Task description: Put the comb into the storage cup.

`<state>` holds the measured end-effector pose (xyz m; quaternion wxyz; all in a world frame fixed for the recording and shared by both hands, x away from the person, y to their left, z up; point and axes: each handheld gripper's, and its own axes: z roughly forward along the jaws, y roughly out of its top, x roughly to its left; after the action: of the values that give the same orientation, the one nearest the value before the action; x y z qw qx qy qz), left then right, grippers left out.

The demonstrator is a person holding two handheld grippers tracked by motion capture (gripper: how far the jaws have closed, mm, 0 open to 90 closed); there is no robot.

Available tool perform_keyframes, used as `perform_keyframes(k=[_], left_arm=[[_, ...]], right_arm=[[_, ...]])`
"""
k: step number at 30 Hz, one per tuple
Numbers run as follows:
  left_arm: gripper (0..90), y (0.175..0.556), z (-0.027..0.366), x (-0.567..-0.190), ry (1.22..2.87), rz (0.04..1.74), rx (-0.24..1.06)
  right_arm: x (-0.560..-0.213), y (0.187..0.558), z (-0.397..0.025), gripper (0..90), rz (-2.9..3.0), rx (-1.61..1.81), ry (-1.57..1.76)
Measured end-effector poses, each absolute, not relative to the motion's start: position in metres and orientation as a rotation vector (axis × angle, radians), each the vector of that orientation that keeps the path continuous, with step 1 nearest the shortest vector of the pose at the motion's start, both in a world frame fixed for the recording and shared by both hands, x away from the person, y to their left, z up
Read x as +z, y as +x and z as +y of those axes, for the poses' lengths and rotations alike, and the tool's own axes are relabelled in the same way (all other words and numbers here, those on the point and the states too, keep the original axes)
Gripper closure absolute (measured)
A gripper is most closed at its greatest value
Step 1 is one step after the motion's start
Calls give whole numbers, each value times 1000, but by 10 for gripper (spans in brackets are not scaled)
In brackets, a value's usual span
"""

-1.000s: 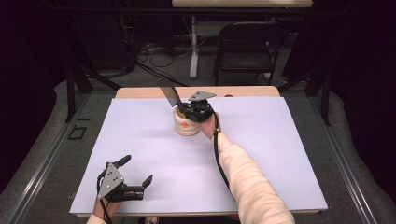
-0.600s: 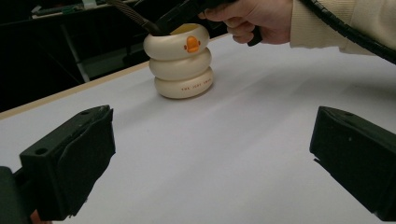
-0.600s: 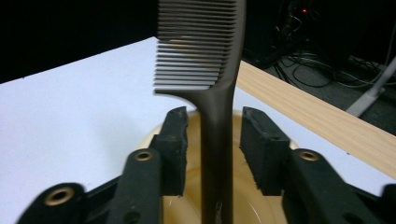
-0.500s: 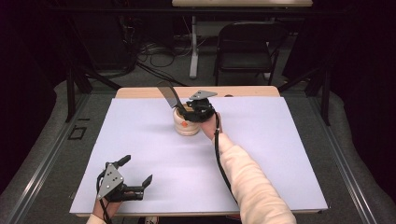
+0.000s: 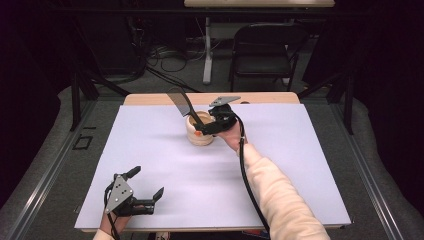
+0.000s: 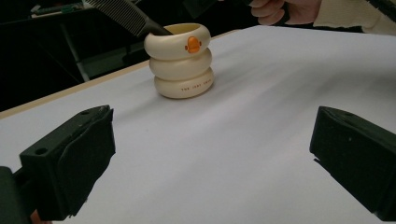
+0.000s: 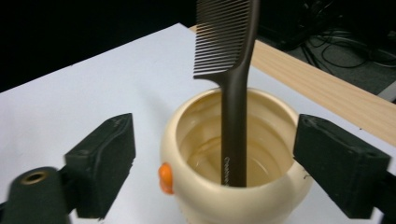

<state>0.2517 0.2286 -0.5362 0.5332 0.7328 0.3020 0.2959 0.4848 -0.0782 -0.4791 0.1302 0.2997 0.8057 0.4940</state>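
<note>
In the high view, a cream ceramic cup shaped like three stacked rings is seen standing upright toward the far middle of the white sheet-covered table. A dark brown plastic comb stands handle-down in it, its toothed end leaning up and away to the left. The right gripper is held just beside the cup on its right, at rim height, while the left gripper rests well apart at the near left corner; the right hand is thus by far the nearer one

In the left gripper view, the cup is seen far ahead between two widely parted jaws with nothing held between them. The comb slants out of the cup's mouth, and the person's right hand appears behind it at the far edge

In the right gripper view, the cup, with an orange beak-like knob on its wall, lies directly ahead and slightly below. The comb rises from inside it, its long axis nearly upright and midway between the two jaws. These jaws are spread wider than the cup's rim and nothing is gripped. The comb's handle is judged to lie straight forward along the gripper's line, so the coming move turns on advancing over the rim and closing across that slim upright shaft
</note>
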Motion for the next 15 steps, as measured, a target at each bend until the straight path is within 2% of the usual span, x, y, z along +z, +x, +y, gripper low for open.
perform_keyframes(k=[9, 15], left_arm=[[2, 252, 228, -537, 1752, 726, 709], [2, 250, 230, -537, 1753, 729, 712]], right_arm=[[-471, 470, -94, 11, 2434, 1427, 841], [-472, 458, -102, 0, 2472, 1417, 819]])
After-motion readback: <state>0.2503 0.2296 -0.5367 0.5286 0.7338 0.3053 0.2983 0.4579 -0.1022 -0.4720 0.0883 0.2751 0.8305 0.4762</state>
